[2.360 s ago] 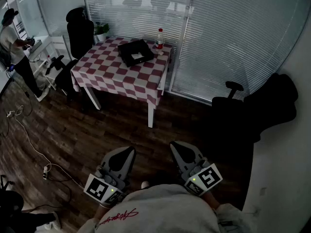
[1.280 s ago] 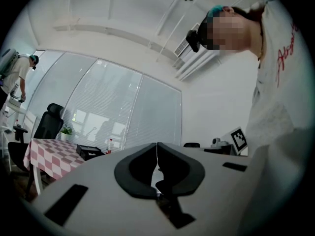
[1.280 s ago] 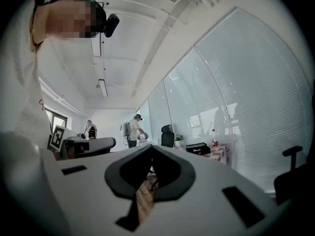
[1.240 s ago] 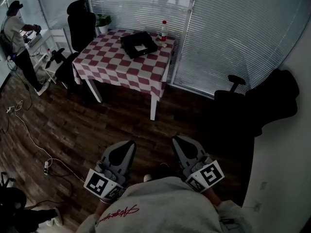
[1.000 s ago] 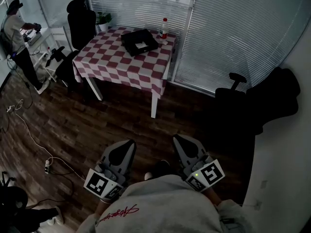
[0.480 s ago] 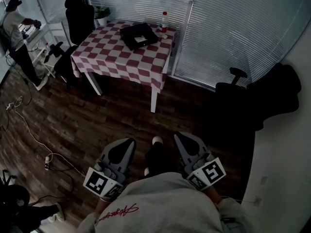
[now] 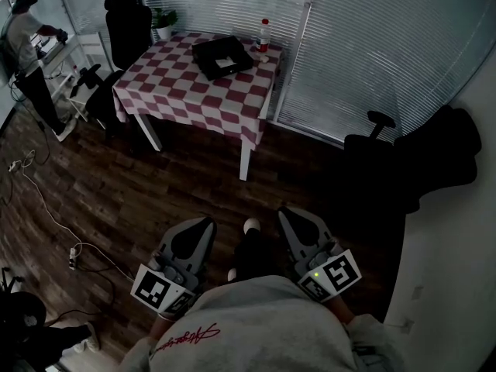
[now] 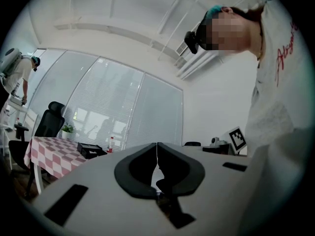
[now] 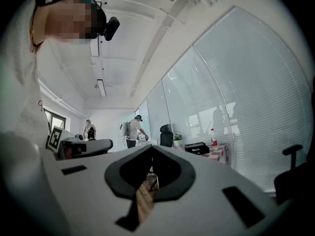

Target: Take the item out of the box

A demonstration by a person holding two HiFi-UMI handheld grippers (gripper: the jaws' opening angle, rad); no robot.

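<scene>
We see the left gripper [image 7: 200,229] and the right gripper [image 7: 291,217] held side by side at the lower edge of the head view, above the dark wooden plank floor [image 7: 116,184] and well apart from the table. In each gripper view the two jaws meet along a thin seam, with nothing between them. The table draped in a red-and-white chequered cloth [image 7: 182,91] stands before slatted window blinds. The flat black open box [image 7: 211,67] lies near the table's far right corner, a pale item [image 7: 225,51] inside it; what the item is we cannot tell. A red-capped clear bottle [image 7: 264,36] stands upright just beside the box, at that corner.
</scene>
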